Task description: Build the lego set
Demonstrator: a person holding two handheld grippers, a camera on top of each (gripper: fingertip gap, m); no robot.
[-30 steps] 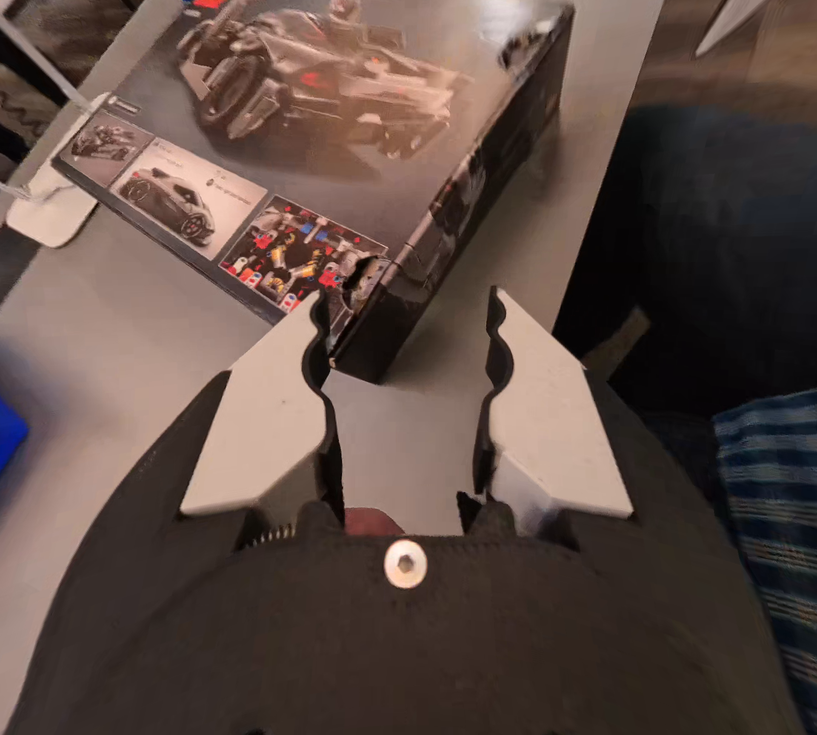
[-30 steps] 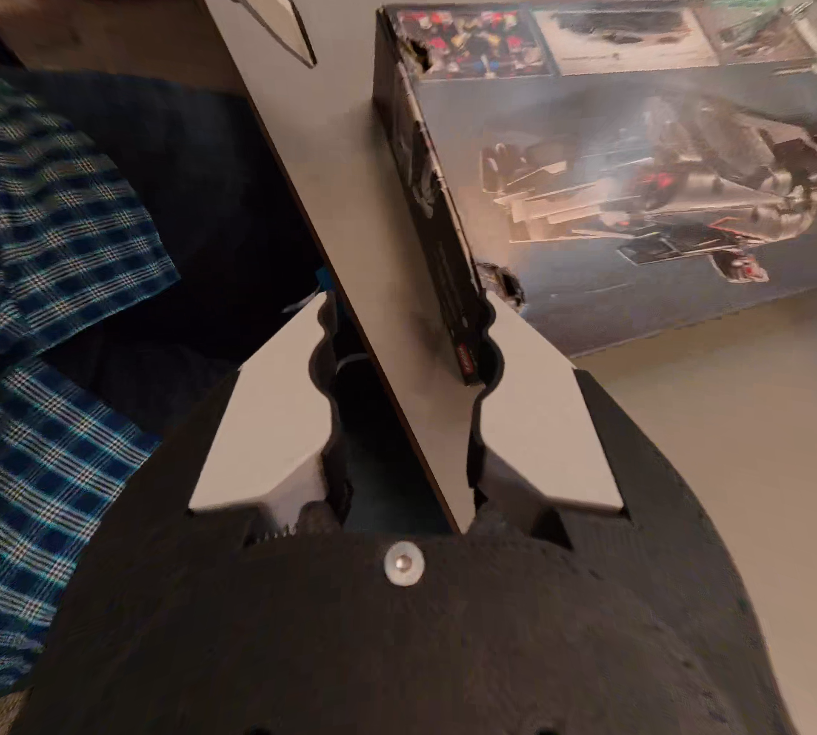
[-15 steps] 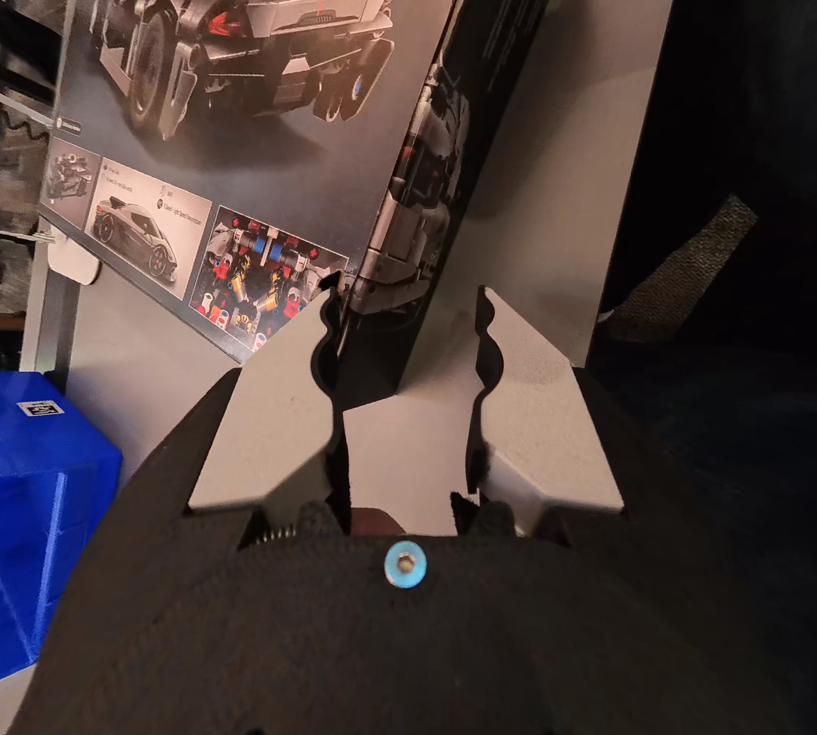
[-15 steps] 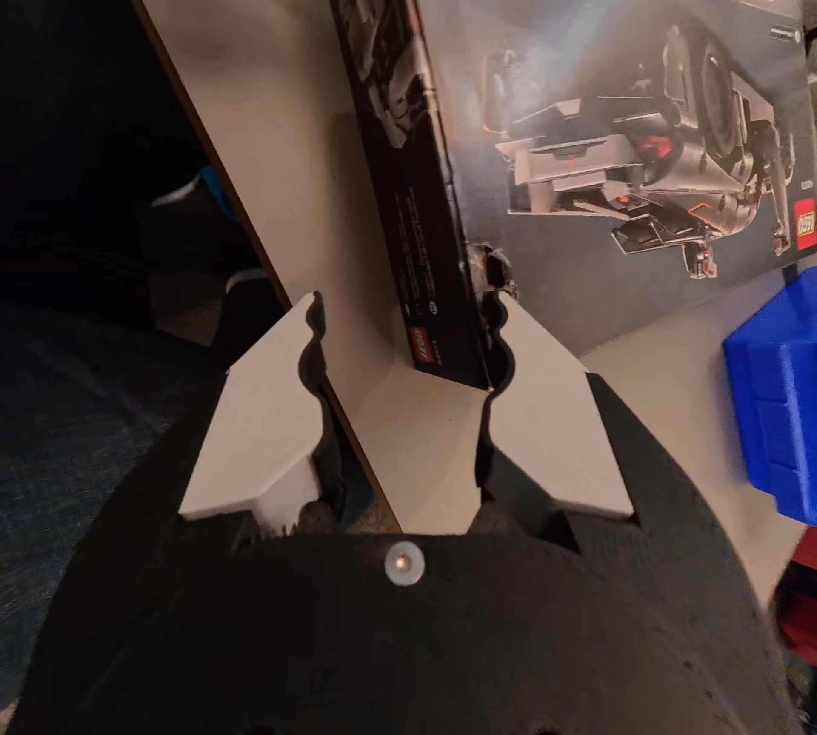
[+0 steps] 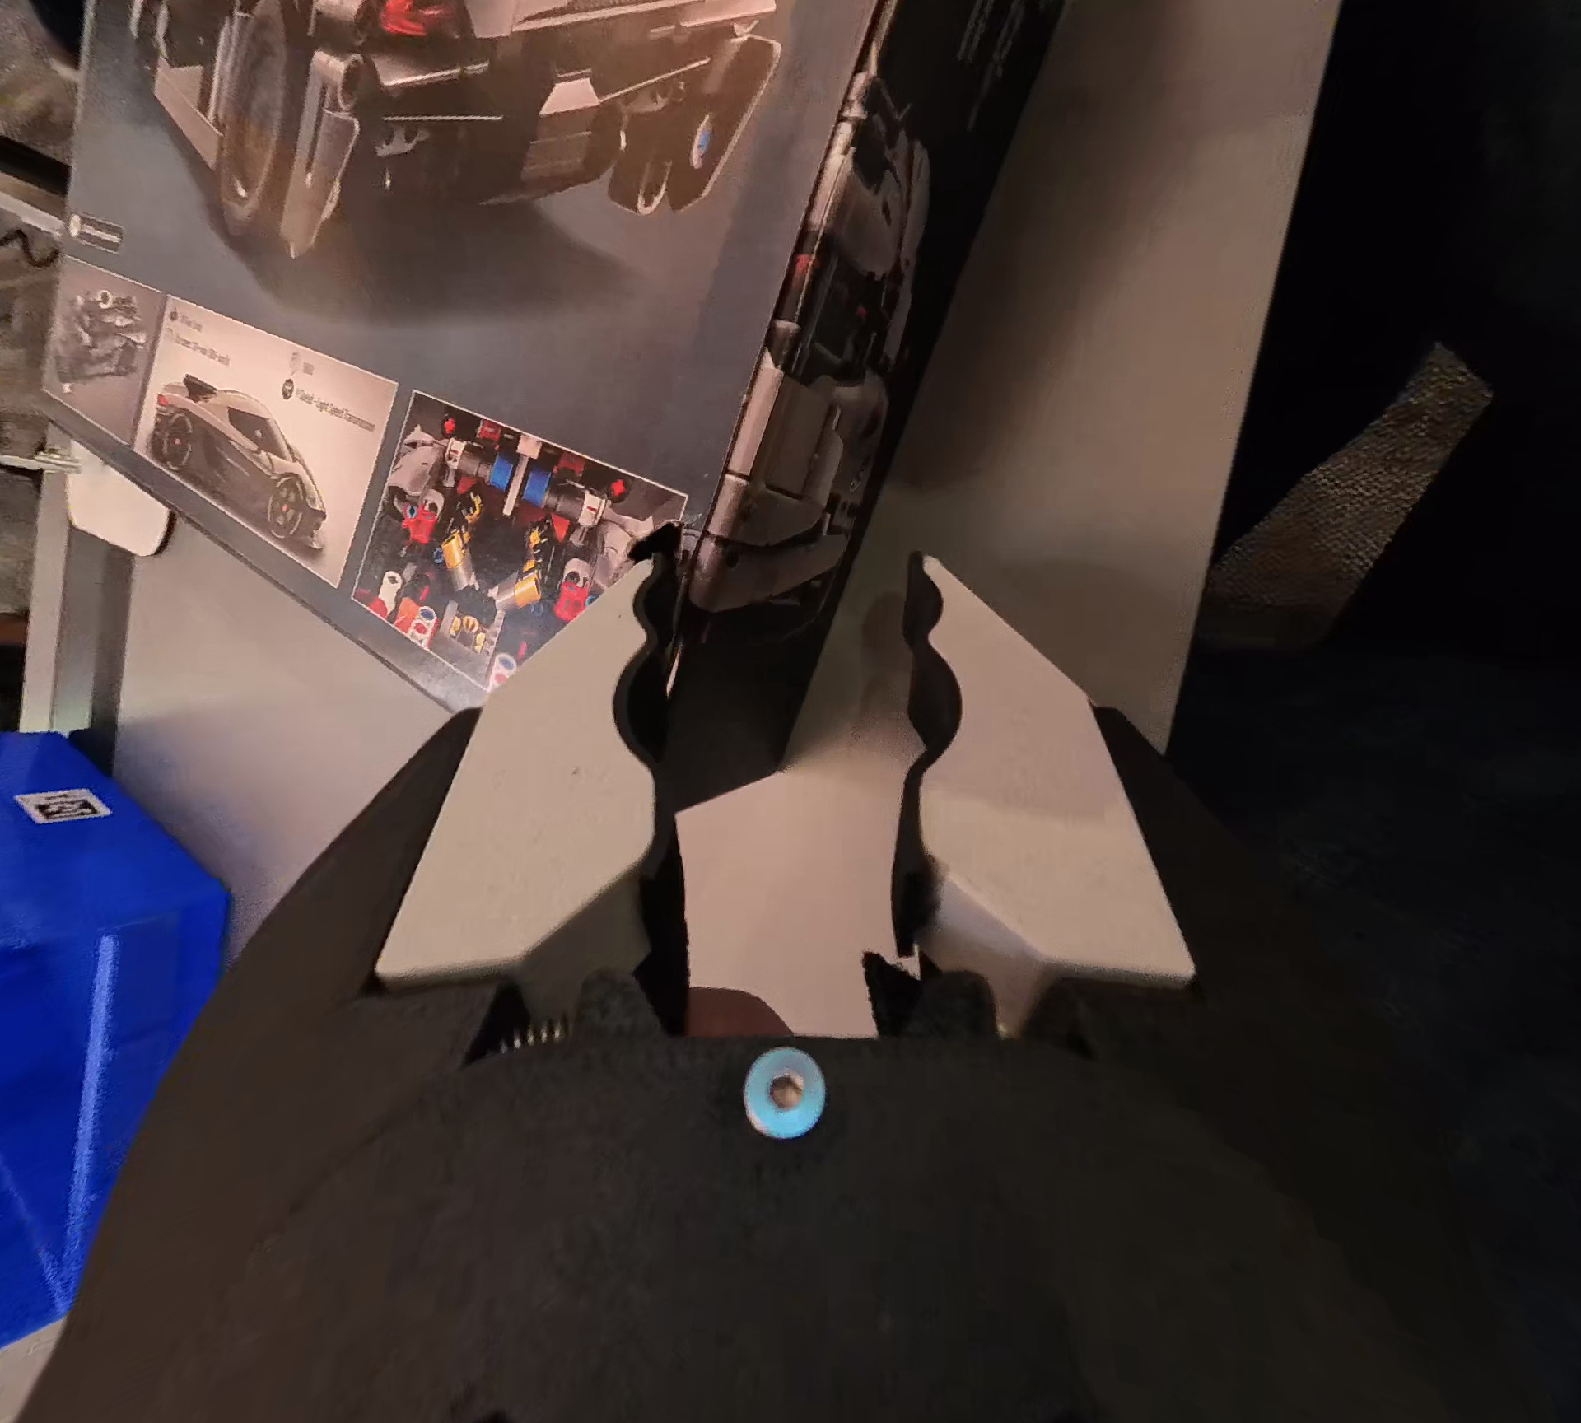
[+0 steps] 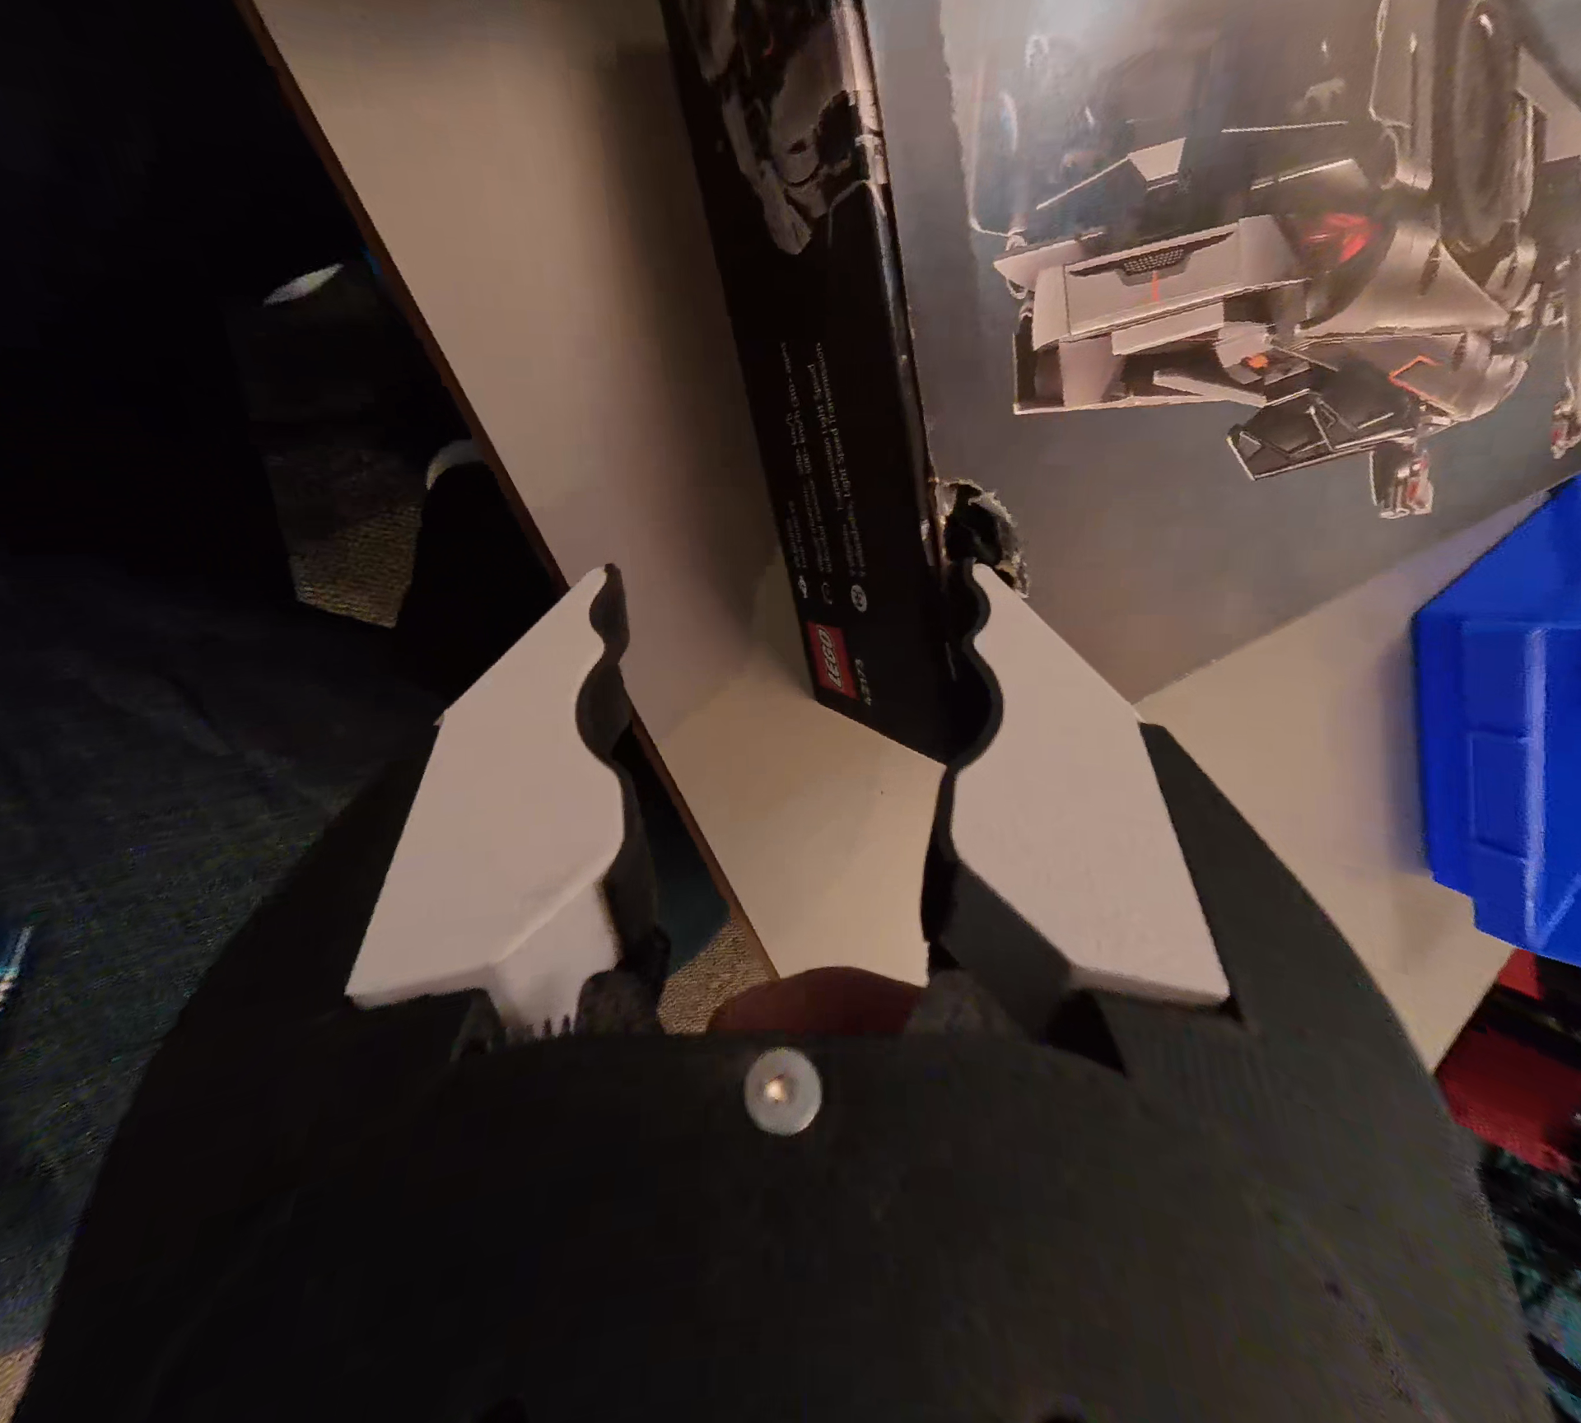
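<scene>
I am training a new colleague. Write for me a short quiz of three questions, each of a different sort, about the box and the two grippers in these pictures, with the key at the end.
1. True or false: the left gripper is shut on the Lego box.
2. Multiple choice: in the right wrist view, the torn hole in the box lies
A. beside the tip of one finger of the right gripper
B. at the box's far end
C. under the blue bin
3. Fill in: the box rests on a pale ____.

Key
1. False: both fingers stand apart, and only the box's near corner lies between them.
2. A
3. table
</scene>
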